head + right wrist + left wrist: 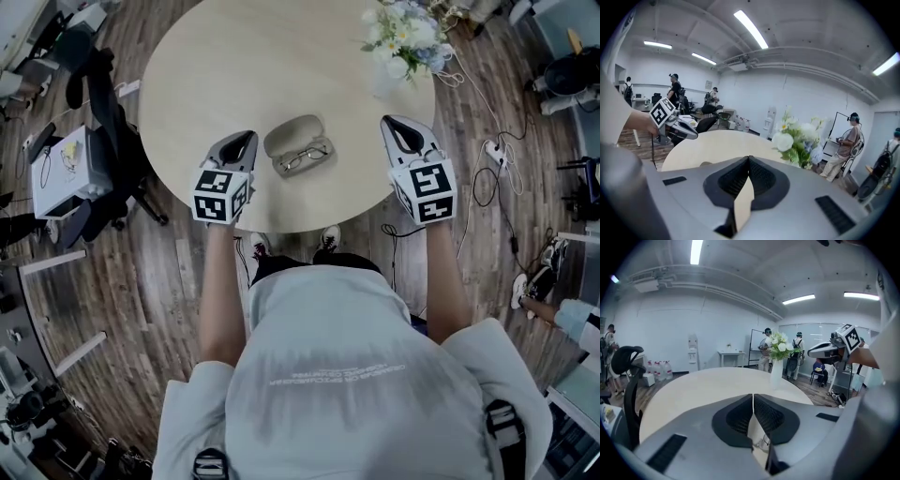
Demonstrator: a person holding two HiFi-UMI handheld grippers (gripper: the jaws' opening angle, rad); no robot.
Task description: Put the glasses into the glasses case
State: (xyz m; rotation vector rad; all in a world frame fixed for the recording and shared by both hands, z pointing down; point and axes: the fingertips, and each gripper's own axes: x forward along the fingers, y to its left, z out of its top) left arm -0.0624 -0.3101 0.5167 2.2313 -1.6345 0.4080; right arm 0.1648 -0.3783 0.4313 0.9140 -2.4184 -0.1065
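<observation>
An open grey glasses case lies on the round table near its front edge. Thin-framed glasses rest inside the lower half of the case. My left gripper sits just left of the case, its jaws shut and empty. My right gripper is to the right of the case, also shut with nothing held. In the left gripper view, my left gripper points across the table, and a bit of the glasses shows below the jaws. In the right gripper view my right gripper is closed too.
A white vase of flowers stands at the table's back right. A black office chair is left of the table. Cables and a power strip lie on the wooden floor at the right. Several people stand in the room's background.
</observation>
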